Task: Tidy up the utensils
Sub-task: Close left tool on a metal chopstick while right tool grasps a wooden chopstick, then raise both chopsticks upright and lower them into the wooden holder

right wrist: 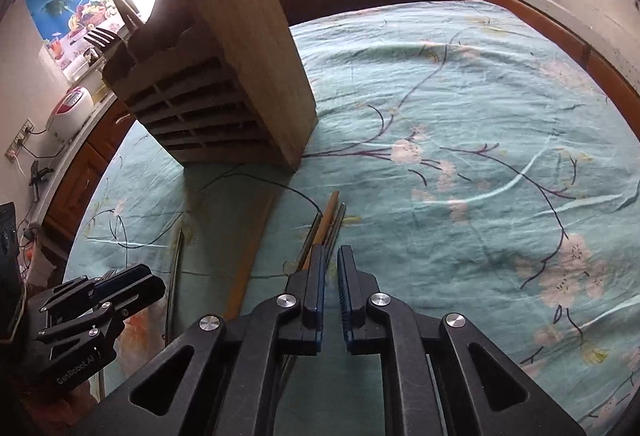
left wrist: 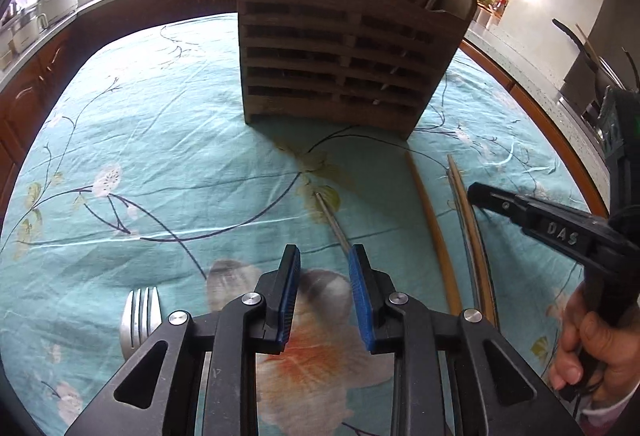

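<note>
Wooden holder (left wrist: 344,47) beyond loose chopsticks (left wrist: 434,232).

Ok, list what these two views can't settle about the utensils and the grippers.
- Fork: handle hidden under the left gripper, left wrist view.
- Metal chopstick: near end hidden behind that gripper's blue pad.
- Right gripper: nearly closed over the chopstick bundle; actual pinch hidden by its fingers.
- Wooden holder: slot contents too dark in both views.

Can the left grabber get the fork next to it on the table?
Probably yes. The fork lies bare on the tablecloth just left of the left gripper, with nothing on top of it. The gripper would have to shift sideways first, since a metal chopstick sits by its fingers.
</note>
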`<state>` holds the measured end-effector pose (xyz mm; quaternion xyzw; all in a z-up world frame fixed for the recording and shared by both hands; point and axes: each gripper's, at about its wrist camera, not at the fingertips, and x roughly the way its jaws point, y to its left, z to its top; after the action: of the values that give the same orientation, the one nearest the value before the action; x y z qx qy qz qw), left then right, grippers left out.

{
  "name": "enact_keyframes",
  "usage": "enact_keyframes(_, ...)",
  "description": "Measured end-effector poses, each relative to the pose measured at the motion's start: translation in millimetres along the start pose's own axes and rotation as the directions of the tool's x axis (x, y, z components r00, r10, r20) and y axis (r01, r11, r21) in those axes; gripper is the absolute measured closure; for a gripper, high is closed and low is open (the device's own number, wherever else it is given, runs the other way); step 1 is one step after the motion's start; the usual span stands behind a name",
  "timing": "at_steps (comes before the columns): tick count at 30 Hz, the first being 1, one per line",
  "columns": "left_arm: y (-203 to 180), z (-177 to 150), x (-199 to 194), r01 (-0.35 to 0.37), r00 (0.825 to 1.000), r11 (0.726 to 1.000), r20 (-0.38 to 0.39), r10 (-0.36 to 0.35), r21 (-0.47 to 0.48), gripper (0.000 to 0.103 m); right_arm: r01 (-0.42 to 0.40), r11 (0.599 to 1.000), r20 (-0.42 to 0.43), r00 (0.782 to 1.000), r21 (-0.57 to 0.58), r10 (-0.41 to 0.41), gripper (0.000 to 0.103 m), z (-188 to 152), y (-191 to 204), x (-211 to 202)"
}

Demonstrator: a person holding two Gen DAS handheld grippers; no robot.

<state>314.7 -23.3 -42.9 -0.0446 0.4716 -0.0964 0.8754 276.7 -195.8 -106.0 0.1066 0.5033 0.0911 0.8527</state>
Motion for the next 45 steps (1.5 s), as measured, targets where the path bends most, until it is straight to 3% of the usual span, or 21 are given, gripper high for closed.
enact_keyframes(3,4,1,0,-0.005,1.0,1.0,-0.008,0.004,-0.002,0.078,-0.04,0.998,-0.013,0.999,0.048,0.04,0.094,3,-2,2)
enact_keyframes(11,3,5,2,-0.017,1.0,1.0,0.002,0.017,0.009,0.078,0.034,0.999,-0.017,0.999,-0.025,-0.034,0.095,13,9,13)
enact_keyframes(19,0,18,14,-0.005,1.0,1.0,-0.013,0.005,0.013,0.078,0.01,1.0,-0.041,0.999,-0.022,-0.011,0.094,22,5,18)
enact_keyframes(24,12,25,14,0.079,0.996,0.995,-0.031,-0.081,-0.061,0.078,-0.014,0.999,-0.03,0.999,0.031,0.015,0.094,23,-5,16)
enact_keyframes(27,12,29,16,0.078,0.996,0.995,-0.027,-0.08,-0.057,0.077,-0.002,1.0,-0.024,1.0,0.017,0.002,0.094,27,-3,21)
enact_keyframes(33,-17,28,32,-0.025,0.999,0.998,-0.018,0.026,0.064,0.079,0.054,0.994,-0.015,0.998,-0.1,-0.056,0.093,29,12,26)
enact_keyframes(35,-28,25,34,-0.066,0.998,0.991,0.0,0.066,0.115,0.083,0.037,0.996,-0.012,0.999,-0.083,-0.038,0.094,29,8,25)
enact_keyframes(36,-30,24,35,-0.067,0.998,0.99,0.005,0.067,0.127,0.093,0.026,0.997,-0.015,1.0,-0.066,-0.027,0.096,29,5,24)
enact_keyframes(39,-27,22,33,-0.028,1.0,0.994,-0.007,0.029,0.103,0.1,-0.025,1.0,-0.008,1.0,-0.012,0.024,0.099,24,-2,14)
enact_keyframes(45,-4,14,-8,0.06,0.996,0.998,0.062,-0.061,0.016,0.101,-0.111,0.993,0.076,0.991,0.03,0.109,0.099,15,-7,-36)
